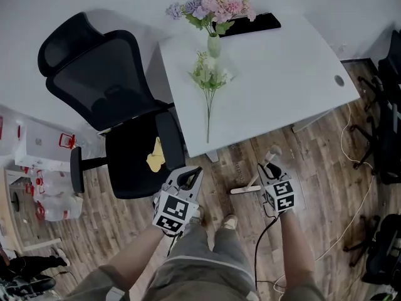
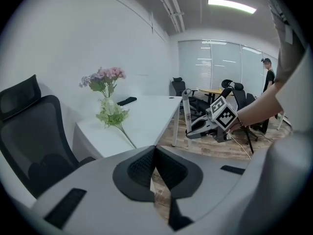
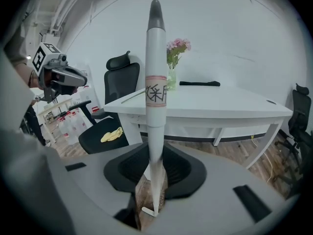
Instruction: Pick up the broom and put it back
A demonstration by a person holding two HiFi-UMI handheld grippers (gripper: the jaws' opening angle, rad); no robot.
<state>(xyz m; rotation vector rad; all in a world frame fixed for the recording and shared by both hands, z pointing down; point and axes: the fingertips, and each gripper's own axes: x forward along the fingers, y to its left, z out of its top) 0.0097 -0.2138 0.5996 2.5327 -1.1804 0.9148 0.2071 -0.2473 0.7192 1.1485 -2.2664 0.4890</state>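
One slim white broom (image 3: pixel 155 82), dark grey at the tip and banded with a label, stands clamped in the right claw (image 3: pixel 154 180), pointing to 12 o'clock. Beside it, the left claw (image 2: pixel 155 151) is pressed together, empty.

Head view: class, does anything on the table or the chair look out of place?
Yes. A loose flower sprig lies flat on the table by the vase, not standing in it, and a crumpled yellow cloth sits on the chair seat.
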